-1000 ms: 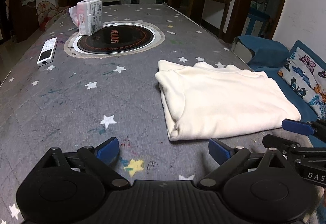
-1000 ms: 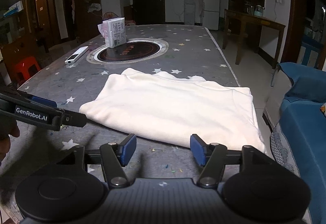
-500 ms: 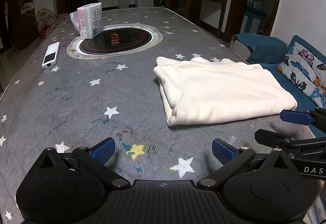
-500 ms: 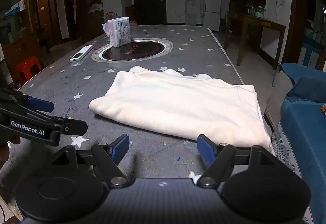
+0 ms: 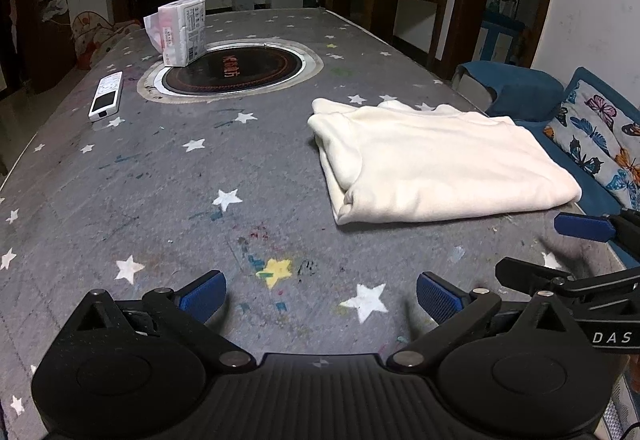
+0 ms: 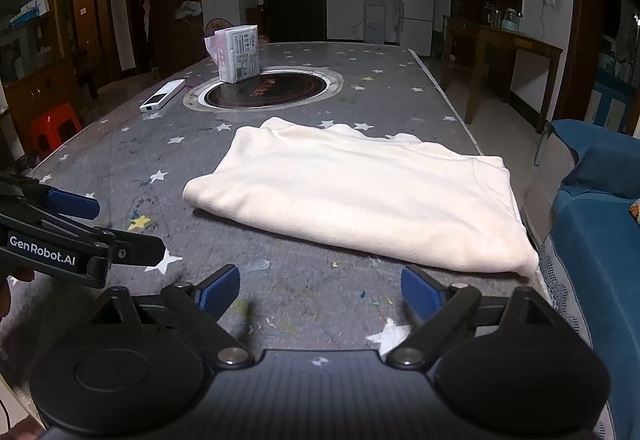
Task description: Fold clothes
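A cream garment (image 5: 436,164) lies folded into a flat rectangle on the grey star-patterned table (image 5: 160,176), near its right edge. The same cream garment (image 6: 360,192) fills the middle of the right wrist view. My left gripper (image 5: 320,294) hovers open over bare table, short of the fold, nothing between its blue pads. My right gripper (image 6: 320,286) is short of the garment's near edge; its jaws are opening and hold nothing. Each gripper shows at the side of the other's view: the right gripper (image 5: 560,244), the left gripper (image 6: 116,224).
A round black inset hob (image 5: 232,70) sits mid-table, with a white packet (image 5: 180,32) at its far-left rim and a white remote (image 5: 106,100) beside it. A blue sofa with a butterfly cushion (image 5: 600,144) runs along the table's right edge. A red stool (image 6: 52,126) stands left.
Both grippers have drawn back from the garment, which now lies farther from them. The right gripper's jaws have spread wider. The garment itself has not moved.
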